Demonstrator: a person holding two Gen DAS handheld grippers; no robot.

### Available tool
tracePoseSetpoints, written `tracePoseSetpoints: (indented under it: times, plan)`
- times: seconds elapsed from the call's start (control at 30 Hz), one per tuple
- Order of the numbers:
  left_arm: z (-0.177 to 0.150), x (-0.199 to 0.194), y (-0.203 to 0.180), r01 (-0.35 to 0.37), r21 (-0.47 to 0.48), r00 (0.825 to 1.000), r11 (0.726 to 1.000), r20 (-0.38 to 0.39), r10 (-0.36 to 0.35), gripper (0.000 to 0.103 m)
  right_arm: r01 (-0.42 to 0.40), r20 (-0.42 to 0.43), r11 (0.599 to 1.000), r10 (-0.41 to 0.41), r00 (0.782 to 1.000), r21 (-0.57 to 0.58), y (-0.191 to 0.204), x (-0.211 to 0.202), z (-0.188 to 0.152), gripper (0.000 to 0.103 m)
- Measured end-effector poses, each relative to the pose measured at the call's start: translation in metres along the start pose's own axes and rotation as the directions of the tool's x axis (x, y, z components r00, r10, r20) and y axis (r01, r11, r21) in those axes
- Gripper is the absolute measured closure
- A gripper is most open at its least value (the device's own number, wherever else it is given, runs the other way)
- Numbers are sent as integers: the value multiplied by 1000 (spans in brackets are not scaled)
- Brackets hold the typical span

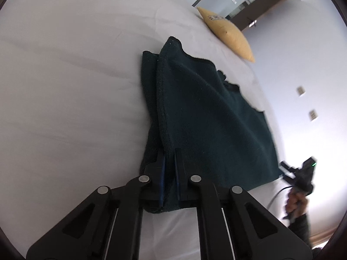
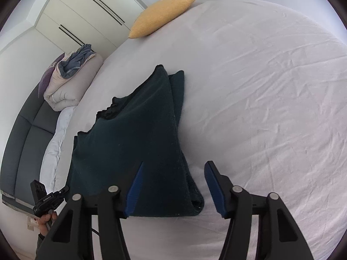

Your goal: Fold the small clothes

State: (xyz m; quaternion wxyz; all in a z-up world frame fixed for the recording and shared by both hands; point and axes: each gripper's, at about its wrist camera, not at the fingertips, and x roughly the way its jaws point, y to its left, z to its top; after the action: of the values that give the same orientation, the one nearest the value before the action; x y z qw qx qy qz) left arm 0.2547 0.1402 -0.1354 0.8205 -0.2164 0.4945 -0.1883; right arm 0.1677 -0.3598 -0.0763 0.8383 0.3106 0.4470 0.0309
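Pinching dark garment (image 1: 208, 112) edge: left tool (image 1: 170, 151); right tool (image 2: 173, 166) spread wide; yellow pillow (image 2: 162, 15) beyond.

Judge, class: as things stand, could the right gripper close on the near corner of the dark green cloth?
Probably yes. The right gripper is open, its jaws either side of the dark green cloth corner on the bed sheet, with nothing between.
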Motion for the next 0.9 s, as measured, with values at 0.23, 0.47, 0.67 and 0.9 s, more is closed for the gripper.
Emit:
tracePoseSetpoints:
  times: [0.23,0.47,0.67,0.9]
  plan:
    - [-16,0,-9,-91,68,996,993,-7,92,99,50,-12,997,-51,999,-50,6,6,-3,91]
    - [-36,-5,12,-56,-25,998,998,17,57,99,44,-13,999,-43,999,31,-6,0,-11,96]
    - [-39,-4,14,-49,-36,998,998,24,50,99,33,0,993,-33,999,114,-28,-7,-29,97]
    - [-26,-25,12,-101,-33,995,994,24,101,96,139,34,990,-139,990,7,-1,-28,-4,75]
